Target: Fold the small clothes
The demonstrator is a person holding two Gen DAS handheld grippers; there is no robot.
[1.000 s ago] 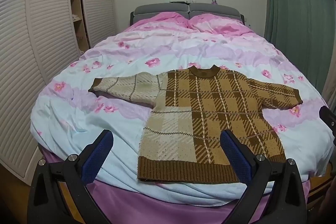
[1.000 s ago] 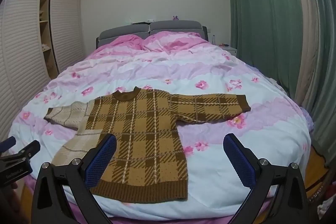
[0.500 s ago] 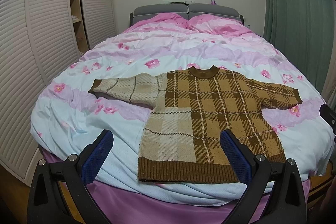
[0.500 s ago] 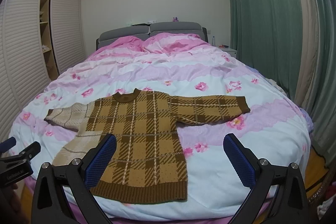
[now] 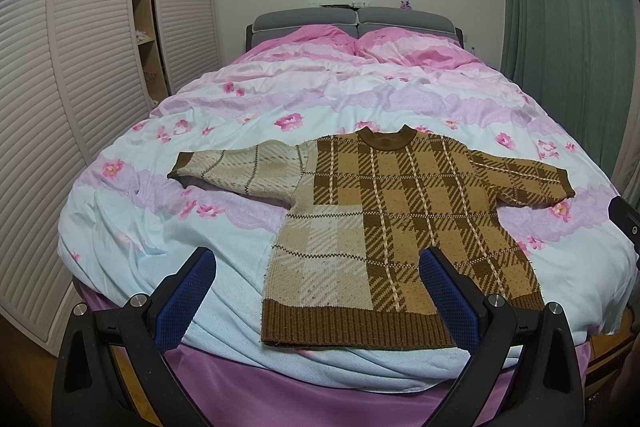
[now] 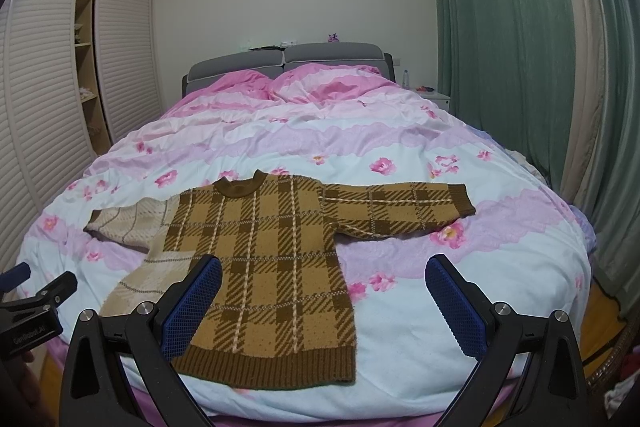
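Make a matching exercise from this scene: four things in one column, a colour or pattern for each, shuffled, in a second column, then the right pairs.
Things
1. sweater
2. curtain
3. headboard
4. gripper pads

Colours
A. grey
B. blue
C. brown and tan plaid
D. green

Pairs: 1-C, 2-D, 3-A, 4-B. The pads belong to the right gripper, and the left gripper has the same kind. Both stand open above the near edge of the bed.
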